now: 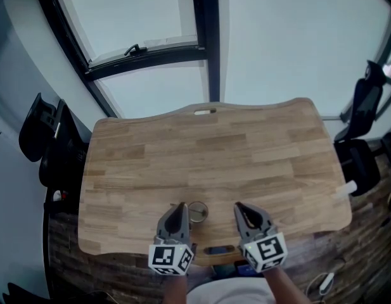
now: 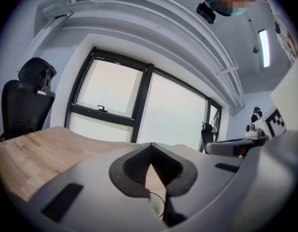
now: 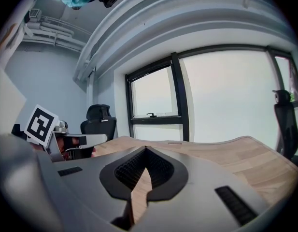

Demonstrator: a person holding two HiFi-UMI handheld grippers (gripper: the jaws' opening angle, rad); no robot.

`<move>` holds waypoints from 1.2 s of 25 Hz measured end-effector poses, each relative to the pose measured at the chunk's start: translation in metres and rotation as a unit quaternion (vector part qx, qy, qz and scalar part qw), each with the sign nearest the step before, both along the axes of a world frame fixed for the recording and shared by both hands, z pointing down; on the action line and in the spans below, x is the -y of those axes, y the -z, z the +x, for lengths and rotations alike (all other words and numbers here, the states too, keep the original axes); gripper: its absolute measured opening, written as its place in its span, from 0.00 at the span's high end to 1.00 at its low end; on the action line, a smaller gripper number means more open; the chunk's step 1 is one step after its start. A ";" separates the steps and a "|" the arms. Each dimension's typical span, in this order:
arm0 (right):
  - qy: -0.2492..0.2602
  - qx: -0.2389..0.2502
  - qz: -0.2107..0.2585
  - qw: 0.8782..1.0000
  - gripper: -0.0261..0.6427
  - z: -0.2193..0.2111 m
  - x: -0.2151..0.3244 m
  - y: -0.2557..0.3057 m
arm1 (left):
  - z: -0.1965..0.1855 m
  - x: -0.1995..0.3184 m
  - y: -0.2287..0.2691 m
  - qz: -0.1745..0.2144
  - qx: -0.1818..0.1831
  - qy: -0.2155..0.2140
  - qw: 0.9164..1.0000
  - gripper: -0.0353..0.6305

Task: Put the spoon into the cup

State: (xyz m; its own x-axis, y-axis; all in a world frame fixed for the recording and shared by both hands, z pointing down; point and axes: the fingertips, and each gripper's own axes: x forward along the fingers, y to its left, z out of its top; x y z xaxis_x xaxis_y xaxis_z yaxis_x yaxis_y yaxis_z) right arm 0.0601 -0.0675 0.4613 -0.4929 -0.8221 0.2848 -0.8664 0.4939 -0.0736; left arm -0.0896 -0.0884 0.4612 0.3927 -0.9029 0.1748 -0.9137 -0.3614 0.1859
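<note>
Head view: left gripper (image 1: 180, 207) and right gripper (image 1: 239, 206), jaws closed together and empty, flank the cup (image 1: 197, 212) at the table's (image 1: 214, 151) near edge.

One cup (image 1: 197, 212), one table (image 1: 214, 144), two tools (image 1: 181, 206) (image 1: 239, 206).
</note>
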 end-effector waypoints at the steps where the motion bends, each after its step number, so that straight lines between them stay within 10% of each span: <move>1: -0.004 -0.001 0.001 1.000 0.97 0.002 -0.001 0.001 | 0.003 -0.001 0.000 -0.001 0.001 -0.004 1.000 0.95; 20: -0.027 -0.012 0.029 0.999 0.97 0.015 -0.011 0.018 | 0.015 -0.005 0.006 -0.024 -0.055 -0.034 0.998 0.95; 30: -0.027 -0.012 0.031 0.999 0.97 0.015 -0.012 0.020 | 0.012 -0.006 -0.003 -0.038 -0.018 -0.025 0.999 0.95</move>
State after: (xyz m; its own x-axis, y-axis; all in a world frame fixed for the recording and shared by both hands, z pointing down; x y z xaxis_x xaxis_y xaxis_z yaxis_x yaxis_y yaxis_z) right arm 0.0746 -0.0554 0.4408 -0.4416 -0.8634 0.2440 -0.8927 0.4499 -0.0234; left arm -0.0775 -0.0821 0.4641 0.4450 -0.8664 0.2264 -0.8866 -0.3906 0.2477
